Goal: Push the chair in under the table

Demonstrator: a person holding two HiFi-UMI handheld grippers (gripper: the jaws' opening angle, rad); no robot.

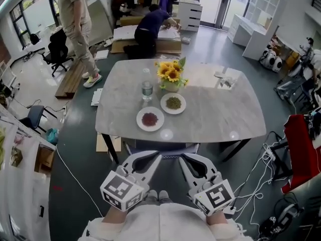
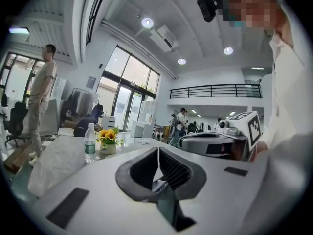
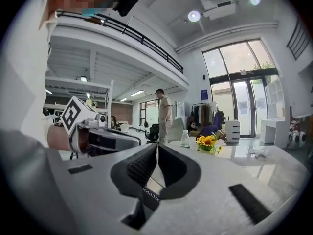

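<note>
Seemingly the chair (image 1: 168,147) already sits tucked under the counter (image 1: 215,115); I hold left tongs (image 1: 157,155) and right tongs (image 1: 182,156) closed, empty, nothing left.

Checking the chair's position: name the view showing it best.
Head view: the chair shows its top just under the near edge of the table. Both gripper views look across the tabletop; no chair can be clearly made out there.
</note>
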